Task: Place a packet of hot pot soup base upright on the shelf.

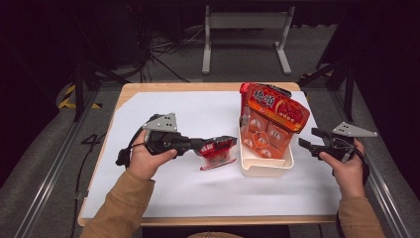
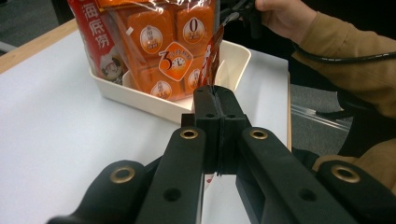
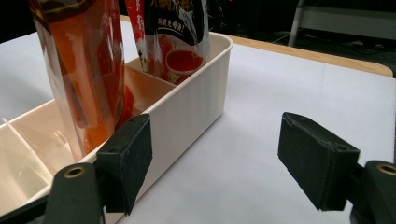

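Note:
My left gripper (image 1: 230, 143) points right over the white sheet and is shut on a small red sachet (image 1: 216, 152), which hangs a little above the table just left of the white bin (image 1: 265, 168). In the left gripper view the jaws (image 2: 215, 93) are pressed together on the sachet's thin edge (image 2: 212, 53). A large orange snack bag (image 1: 273, 119) stands upright in the bin. My right gripper (image 1: 309, 138) stands open beside the bin's right side with nothing between its pads (image 3: 126, 158). In the right gripper view the bin's wall (image 3: 196, 98) is close on the left.
In the right gripper view a dark packet (image 3: 177, 32) stands in the bin's far compartment behind the orange bag (image 3: 84, 70). The white sheet (image 1: 163, 188) covers most of the wooden table (image 1: 148, 87). A metal stand (image 1: 245, 22) is on the floor behind.

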